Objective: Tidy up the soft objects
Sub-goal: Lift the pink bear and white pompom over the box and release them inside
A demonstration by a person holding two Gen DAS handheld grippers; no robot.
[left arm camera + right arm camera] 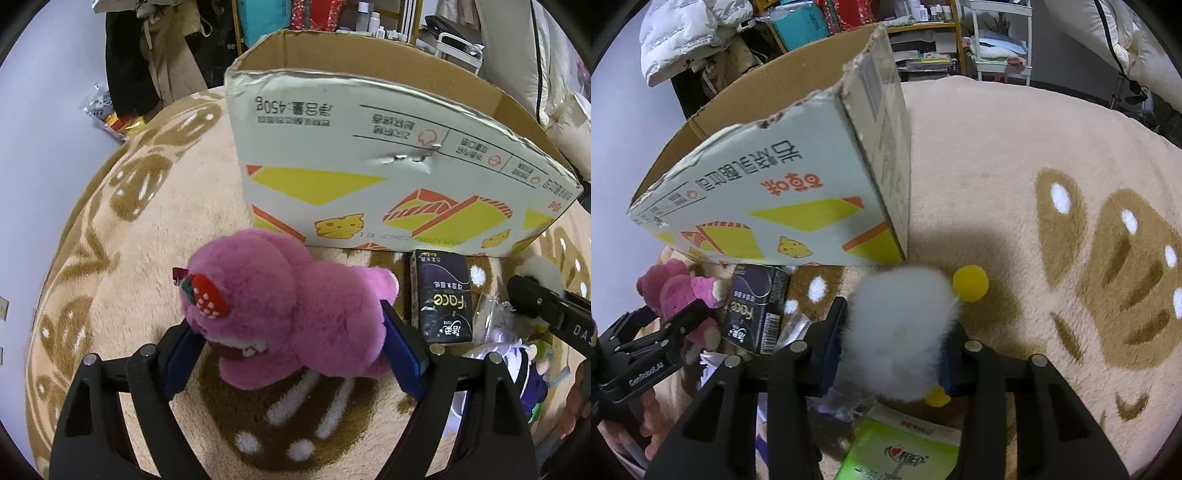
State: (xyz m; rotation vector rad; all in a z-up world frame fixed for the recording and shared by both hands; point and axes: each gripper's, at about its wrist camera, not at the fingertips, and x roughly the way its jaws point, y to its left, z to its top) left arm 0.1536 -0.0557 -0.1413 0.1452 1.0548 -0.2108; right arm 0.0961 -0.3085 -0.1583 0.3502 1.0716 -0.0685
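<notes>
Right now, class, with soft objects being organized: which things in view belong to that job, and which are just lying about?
Part of the job:
- pink plush bear, between the left gripper fingers
- white fluffy toy, squeezed by the right gripper
- open cardboard box

Just lying about:
- black tissue pack
- green packet
- hanging coats

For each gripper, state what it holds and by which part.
The left gripper clamps the pink plush bear across its body. The right gripper squeezes the white fluffy toy across its middle.

Pink plush bear [295, 310] with red strawberry [205, 299], white fluffy toy [899, 332] with yellow pompoms [970, 283], beige-and-brown patterned blanket [159, 236]
</notes>
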